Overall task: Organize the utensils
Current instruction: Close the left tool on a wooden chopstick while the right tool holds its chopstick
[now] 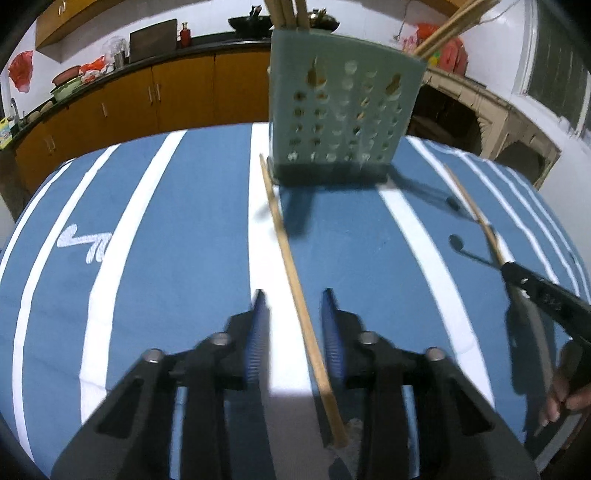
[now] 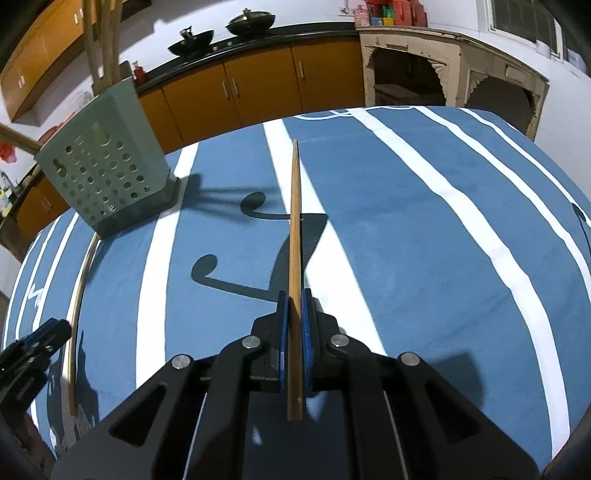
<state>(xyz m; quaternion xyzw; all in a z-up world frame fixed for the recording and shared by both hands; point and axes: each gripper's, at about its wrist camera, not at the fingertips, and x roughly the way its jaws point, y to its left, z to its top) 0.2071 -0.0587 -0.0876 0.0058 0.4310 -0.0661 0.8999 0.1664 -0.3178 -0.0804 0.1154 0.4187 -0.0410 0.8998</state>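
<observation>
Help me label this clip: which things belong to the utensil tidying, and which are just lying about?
Job: green perforated holder; chopstick between the open left tongs; chopstick clamped in the right tongs.
Lying about: woks, red bottle, striped tablecloth.

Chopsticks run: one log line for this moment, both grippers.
right gripper: shut on chopstick | left gripper: open, straddling second chopstick on tablecloth | green holder: upright, holding sticks

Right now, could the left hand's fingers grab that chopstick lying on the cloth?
Probably yes: the chopstick already lies between the left fingers, which stand apart, with nothing covering it.
</observation>
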